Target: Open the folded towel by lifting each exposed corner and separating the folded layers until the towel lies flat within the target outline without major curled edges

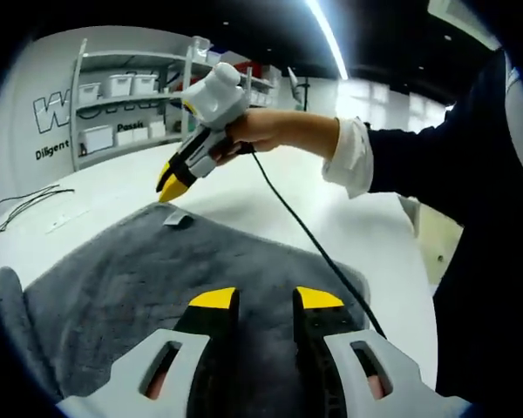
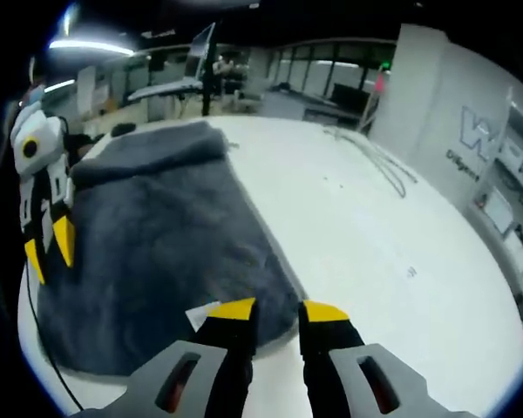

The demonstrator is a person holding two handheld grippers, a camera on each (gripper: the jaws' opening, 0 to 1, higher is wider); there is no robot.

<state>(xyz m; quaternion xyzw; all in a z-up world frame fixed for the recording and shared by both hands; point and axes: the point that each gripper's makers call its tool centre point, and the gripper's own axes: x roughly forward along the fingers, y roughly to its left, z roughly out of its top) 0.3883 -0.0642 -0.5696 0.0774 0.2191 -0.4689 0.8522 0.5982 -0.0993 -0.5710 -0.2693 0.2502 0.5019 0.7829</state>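
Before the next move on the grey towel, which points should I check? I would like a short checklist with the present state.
1. Right gripper over the towel edge near the white tag: ok.
2. Right jaws apart, nothing between them: ok.
3. Left gripper above the towel, jaws apart: ok.
4. Towel lies flat: not ok, far end looks rolled.
5. Target outline on the table: cannot tell.
6. Black cable crosses the towel: not ok.
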